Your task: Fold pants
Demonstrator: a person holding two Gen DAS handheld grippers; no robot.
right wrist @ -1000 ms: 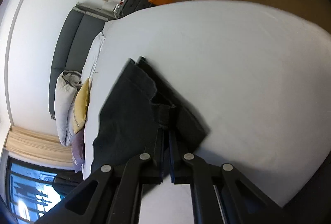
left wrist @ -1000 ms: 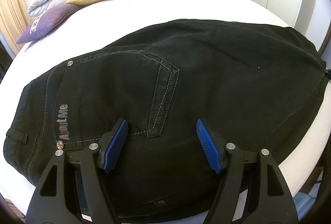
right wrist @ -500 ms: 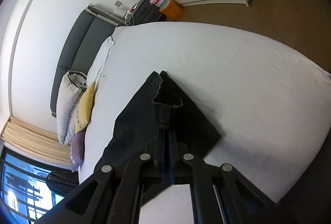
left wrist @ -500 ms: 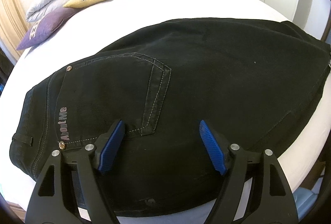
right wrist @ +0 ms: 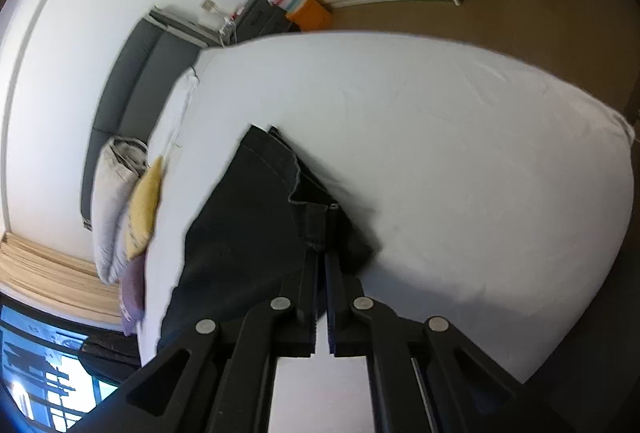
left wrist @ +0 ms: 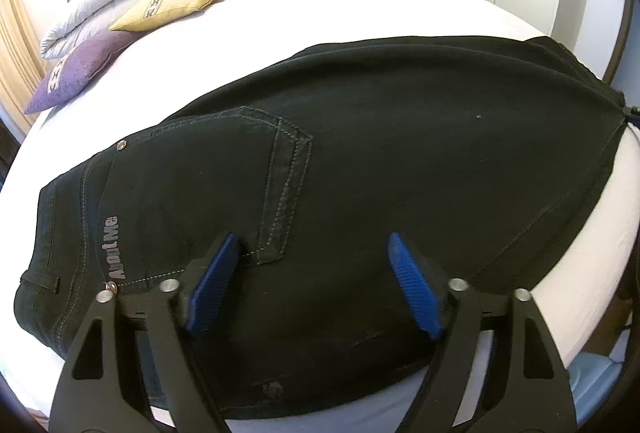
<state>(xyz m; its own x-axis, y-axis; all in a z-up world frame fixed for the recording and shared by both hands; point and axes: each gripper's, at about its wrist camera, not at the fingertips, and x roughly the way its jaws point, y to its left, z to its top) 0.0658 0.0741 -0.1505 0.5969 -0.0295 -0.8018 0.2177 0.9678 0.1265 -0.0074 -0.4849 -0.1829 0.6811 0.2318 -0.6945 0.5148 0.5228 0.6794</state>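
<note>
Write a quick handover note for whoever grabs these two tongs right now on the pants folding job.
Left tongs: open, the jaws have just been opening wider, hovering over the seat of the black pants near the back pocket; nothing gripped.
Right tongs: shut on the pants' hem end, pinching the cloth.
Pants lie on the white bed, legs stacked one on the other, waistband at the left wrist view's left edge.
Done: legs laid together lengthwise.
Left: carry the hem end toward the waistband to fold across, then flatten.

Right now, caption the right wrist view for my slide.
Right gripper pinching black pants hem on white bed.
</note>
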